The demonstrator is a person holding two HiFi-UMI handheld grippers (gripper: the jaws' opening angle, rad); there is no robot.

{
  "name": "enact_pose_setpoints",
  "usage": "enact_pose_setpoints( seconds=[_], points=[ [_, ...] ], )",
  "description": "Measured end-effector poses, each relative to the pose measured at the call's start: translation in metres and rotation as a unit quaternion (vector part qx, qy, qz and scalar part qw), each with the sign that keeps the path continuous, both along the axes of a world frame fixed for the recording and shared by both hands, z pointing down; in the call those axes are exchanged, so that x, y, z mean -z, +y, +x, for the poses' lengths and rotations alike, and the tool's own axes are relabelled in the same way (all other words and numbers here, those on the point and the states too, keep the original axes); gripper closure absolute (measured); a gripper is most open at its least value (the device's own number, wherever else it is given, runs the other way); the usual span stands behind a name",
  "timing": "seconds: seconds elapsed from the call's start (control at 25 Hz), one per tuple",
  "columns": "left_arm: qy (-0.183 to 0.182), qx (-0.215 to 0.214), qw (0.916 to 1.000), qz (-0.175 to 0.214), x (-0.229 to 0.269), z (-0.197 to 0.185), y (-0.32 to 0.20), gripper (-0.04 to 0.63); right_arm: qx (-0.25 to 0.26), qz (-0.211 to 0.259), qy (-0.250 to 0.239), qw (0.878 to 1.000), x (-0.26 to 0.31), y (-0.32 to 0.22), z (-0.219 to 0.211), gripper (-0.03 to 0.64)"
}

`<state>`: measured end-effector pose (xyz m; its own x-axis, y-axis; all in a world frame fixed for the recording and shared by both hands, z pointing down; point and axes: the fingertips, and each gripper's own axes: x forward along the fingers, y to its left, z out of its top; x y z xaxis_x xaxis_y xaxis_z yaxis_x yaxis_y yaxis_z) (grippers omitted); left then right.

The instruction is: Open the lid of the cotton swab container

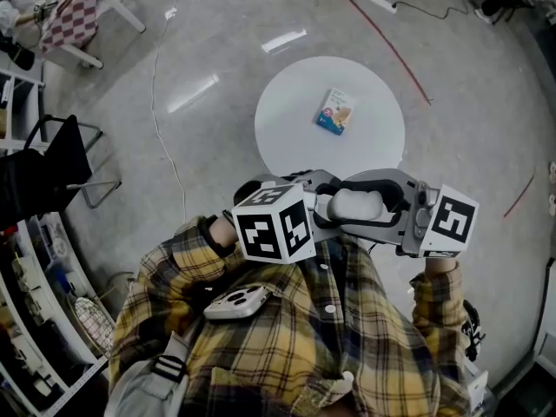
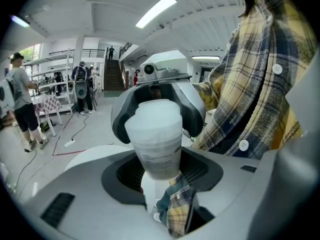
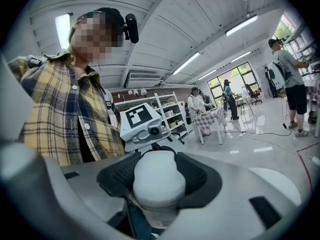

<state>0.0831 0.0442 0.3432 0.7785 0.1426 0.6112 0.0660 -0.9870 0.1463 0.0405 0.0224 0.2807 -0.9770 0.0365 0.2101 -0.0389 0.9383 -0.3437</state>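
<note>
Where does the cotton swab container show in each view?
Head view: cotton swab container right of centre, below the round table.
Left gripper view: container at centre, label side visible.
Right gripper view: container at lower centre, lid end nearest.
Shared landmark: plaid shirt.

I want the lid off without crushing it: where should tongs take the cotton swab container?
Take the domed lid across its round sides, coming end-on, as the right tongs do; the left tongs clamp the labelled body, so the ends should pull apart.
</note>
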Motion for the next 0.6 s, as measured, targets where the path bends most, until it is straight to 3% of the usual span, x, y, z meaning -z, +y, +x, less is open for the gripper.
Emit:
enact_pose_setpoints(
  seconds=[0.12,0.24,0.6],
  points=[
    [-0.022,-0.019,0.9991,0.032,-0.006,-0.003,-0.001,0.376,0.017,-0.04,-0.005,0.999,-0.001,-0.001,-0.001,0.385],
    [-0.016,-0.02,0.9996,0.01,-0.005,-0.003,0.001,0.376,0.024,-0.06,-0.005,0.998,-0.002,0.0,-0.002,0.383],
    [-0.018,-0.013,0.9995,0.022,-0.013,-0.003,0.001,0.377,-0.027,-0.054,-0.042,0.997,0.008,-0.017,0.004,0.367]
  ],
)
